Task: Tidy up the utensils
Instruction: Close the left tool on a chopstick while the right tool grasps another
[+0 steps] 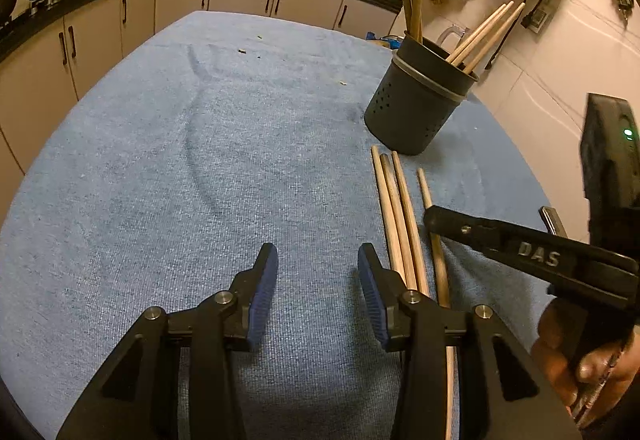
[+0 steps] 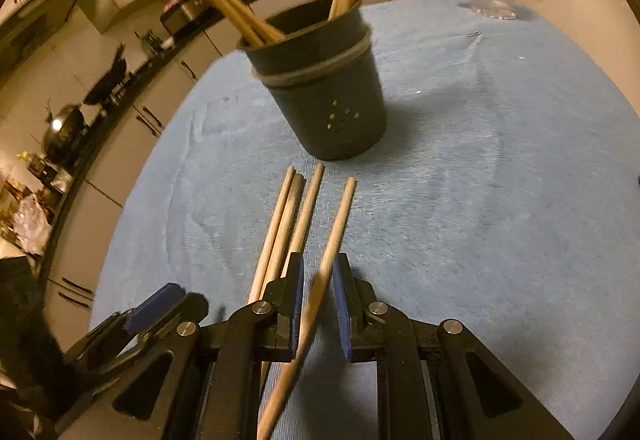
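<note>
- The left gripper (image 1: 318,260) is matte black, with angular linkage arms and triangular cut-outs.
- Ribbed blue pads (image 1: 264,296) line the inner faces of its jaws.
- Round silver pivot screws (image 1: 224,297) sit on the linkages behind the pads.
- The right gripper (image 2: 318,272) has the same black frame and blue pads; raised letters "DAS" (image 1: 538,255) mark its side.

The left gripper (image 1: 318,272) is held low and tipped down, its jaws apart with nothing between them. The right gripper (image 2: 319,282) is tipped down too, its jaws nearly closed around one stick.
</note>
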Available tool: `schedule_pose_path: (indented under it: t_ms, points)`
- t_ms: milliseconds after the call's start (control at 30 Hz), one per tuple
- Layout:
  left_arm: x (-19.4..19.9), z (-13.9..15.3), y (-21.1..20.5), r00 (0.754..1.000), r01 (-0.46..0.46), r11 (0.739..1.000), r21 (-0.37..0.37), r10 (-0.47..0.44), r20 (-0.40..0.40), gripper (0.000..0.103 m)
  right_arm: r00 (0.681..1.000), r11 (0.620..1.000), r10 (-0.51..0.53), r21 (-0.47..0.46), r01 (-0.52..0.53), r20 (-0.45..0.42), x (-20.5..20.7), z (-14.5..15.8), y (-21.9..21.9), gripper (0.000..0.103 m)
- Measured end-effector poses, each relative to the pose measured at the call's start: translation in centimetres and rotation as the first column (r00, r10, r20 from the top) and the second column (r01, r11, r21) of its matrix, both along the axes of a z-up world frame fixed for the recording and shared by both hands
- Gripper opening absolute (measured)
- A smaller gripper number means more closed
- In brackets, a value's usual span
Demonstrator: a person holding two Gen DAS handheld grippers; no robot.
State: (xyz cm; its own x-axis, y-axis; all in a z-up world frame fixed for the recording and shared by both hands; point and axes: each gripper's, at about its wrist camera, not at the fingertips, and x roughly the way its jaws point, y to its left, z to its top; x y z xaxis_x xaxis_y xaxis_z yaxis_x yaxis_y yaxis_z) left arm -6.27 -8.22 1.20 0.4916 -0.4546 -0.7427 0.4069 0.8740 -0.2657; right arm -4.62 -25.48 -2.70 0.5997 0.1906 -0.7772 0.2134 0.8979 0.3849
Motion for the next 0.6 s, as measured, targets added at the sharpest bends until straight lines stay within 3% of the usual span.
schedule_pose_path:
  t_ms: [333,500,600]
  points:
    - [1.4,1.2,-2.1,0.996,0.084,0.996,0.007,-0.084,-0.038,0.040,0.999,0.997,-0.025,-0.073,0.024,-0.020,-1.1,0.3,-1.8,0.008]
    - [3.0,1.2,-4.5,0.988,0.127,0.991,0.044,-0.122,-0.093,0.040,0.997,0.997,-0.069,-0.019,0.068,-0.032,-2.1,0.1,-4.0,0.008]
    - [4.0,0.8,-5.7,0.985,0.142,0.987,0.077,-0.134,-0.106,0.027,0.998,0.998,-0.059,0.028,0.060,-0.019,-2.3,0.3,-4.4,0.008]
